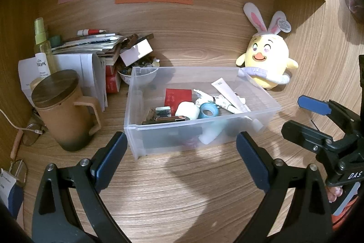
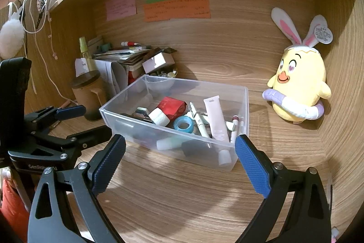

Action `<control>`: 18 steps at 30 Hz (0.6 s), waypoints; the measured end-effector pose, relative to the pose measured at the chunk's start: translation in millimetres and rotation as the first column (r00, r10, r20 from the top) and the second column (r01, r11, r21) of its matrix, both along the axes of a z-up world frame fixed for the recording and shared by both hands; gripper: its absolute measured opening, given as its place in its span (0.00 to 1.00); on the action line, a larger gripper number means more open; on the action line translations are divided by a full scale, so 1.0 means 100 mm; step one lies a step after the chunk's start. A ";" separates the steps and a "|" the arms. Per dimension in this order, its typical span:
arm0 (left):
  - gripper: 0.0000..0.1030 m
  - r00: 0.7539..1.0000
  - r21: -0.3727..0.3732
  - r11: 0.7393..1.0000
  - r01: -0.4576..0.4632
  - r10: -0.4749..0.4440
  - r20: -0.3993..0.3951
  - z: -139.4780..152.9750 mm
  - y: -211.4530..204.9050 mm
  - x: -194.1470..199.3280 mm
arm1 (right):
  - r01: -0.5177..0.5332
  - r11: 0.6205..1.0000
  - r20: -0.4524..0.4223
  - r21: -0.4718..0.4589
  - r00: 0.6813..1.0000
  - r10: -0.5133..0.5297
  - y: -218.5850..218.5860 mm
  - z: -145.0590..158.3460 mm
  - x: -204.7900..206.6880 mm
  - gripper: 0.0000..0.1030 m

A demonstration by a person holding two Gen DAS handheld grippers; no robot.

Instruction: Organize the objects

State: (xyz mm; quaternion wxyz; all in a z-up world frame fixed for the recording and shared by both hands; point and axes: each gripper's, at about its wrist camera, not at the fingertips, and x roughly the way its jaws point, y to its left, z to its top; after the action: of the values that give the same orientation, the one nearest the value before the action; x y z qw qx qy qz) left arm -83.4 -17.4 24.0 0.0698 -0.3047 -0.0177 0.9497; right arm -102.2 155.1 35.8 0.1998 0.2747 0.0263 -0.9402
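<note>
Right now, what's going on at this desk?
A person is tidying a desk with a handheld tool in each hand. Both the left tool and the right tool are open and empty, held short of a clear plastic bin that already holds small items such as a white tube and a blue tape roll. A yellow plush chick sits beyond the bin.

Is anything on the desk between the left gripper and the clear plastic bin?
Nothing visible. Bare wooden desk lies between the open left gripper and the clear plastic bin. The brown lidded mug stands off to the bin's left.
</note>
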 end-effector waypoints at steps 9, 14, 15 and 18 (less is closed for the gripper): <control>0.95 1.000 -0.004 1.000 0.006 -0.006 0.004 0.00 0.01 0.01 | 0.009 1.000 0.006 -0.007 1.000 -0.009 0.02 -0.01 0.00 0.94; 0.98 1.000 -0.002 1.000 0.010 -0.010 -0.003 0.00 0.03 0.01 | 0.015 1.000 0.008 -0.015 1.000 -0.015 0.04 -0.02 0.00 0.95; 0.98 1.000 -0.004 1.000 0.010 -0.010 -0.003 0.00 0.04 0.01 | 0.017 1.000 0.009 -0.016 1.000 -0.016 0.05 -0.02 -0.01 0.95; 0.98 1.000 -0.003 1.000 0.014 -0.014 0.003 0.00 0.05 0.00 | 0.018 1.000 0.012 -0.020 1.000 -0.018 0.05 -0.02 -0.02 0.95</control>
State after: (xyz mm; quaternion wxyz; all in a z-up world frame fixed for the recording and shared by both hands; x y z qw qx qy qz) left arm -83.4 -12.7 23.6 0.0758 -0.3062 -0.0143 0.9488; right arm -104.0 160.4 34.1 0.1944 0.2784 0.0131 -0.9405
